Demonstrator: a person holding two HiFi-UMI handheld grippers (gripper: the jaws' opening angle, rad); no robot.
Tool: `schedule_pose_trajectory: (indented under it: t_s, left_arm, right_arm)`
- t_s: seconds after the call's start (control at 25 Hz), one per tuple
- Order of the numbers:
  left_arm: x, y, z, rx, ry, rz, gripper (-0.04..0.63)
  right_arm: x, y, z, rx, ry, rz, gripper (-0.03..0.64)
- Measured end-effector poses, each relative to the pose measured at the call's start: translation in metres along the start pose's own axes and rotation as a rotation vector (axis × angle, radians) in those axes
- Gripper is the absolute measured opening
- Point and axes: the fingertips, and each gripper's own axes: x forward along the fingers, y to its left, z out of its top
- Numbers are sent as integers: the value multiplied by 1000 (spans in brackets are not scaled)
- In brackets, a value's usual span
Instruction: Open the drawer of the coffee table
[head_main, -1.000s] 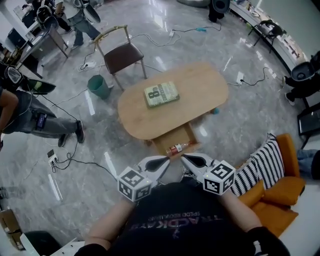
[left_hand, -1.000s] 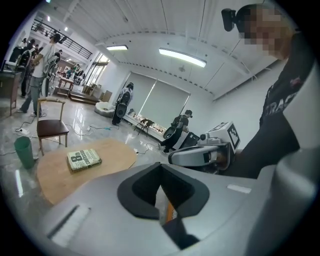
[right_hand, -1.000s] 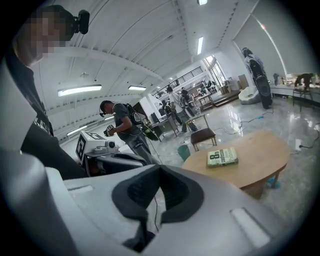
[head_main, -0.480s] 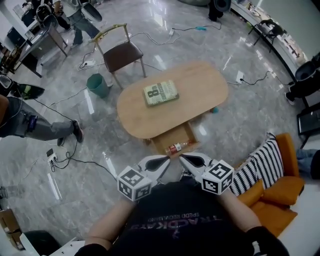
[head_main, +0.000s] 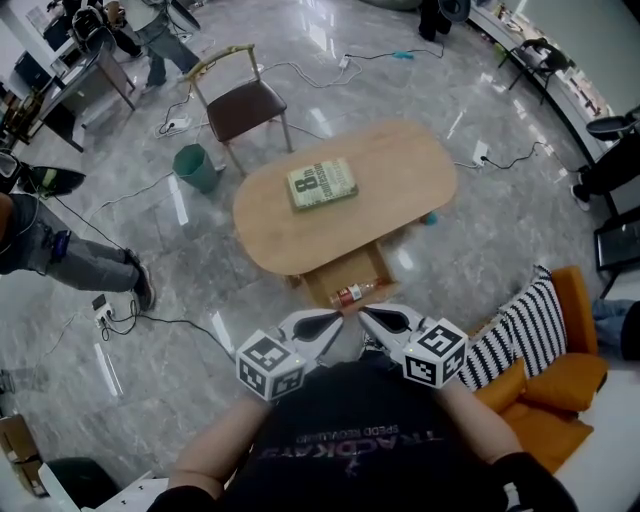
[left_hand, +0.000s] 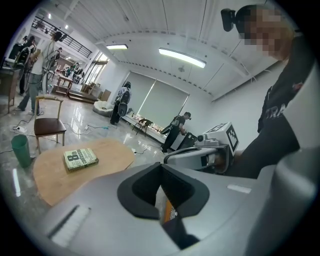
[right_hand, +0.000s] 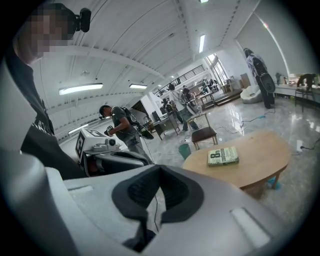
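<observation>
Head view first: we see the left gripper (head_main: 334, 319) and the right gripper (head_main: 366, 317) side by side at the bottom, tips nearly meeting, each one's marker cube behind it. In the left gripper view the fingers are pressed together with nothing held, only a sliver of orange label showing through the slit below them. In the right gripper view it is the same: fingers closed and empty, with grey floor (head_main: 480, 250) beyond.

Just ahead of both sets of fingertips sits the drawer (head_main: 325, 288), pulled out from under the near edge of the oval wooden table (head_main: 400, 190). It stands open toward us. A small bottle (head_main: 355, 295) lies inside it, closest to the tips. From above, the tips line up with the drawer's front edge; we cannot tell whether they touch it.

Further beyond the fingers, a green book (head_main: 323, 186) lies flat on the table top. Past the table, off to the left of the fingers, stand a brown chair (head_main: 245, 110) and a green bin (head_main: 197, 170). To the right of the right gripper we see a striped cushion (head_main: 520, 335) on an orange sofa (head_main: 570, 385). Far left, a person (head_main: 60, 250) is on the floor.
</observation>
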Motion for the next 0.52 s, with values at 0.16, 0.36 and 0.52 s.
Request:
schedule_pose_trajectory:
  t_s: [0.16, 0.36, 0.52]
  left_arm:
    - [1, -1, 0, -3, -6, 2, 2]
    - [3, -2, 4, 4, -17, 3, 2]
    - [4, -3, 4, 11, -21, 4, 2]
  right_arm:
    - [1, 0, -2, -3, 6, 3, 0]
    - [-1, -2, -1, -4, 7, 4, 0]
    - [-3, -2, -1, -5, 9, 4, 0]
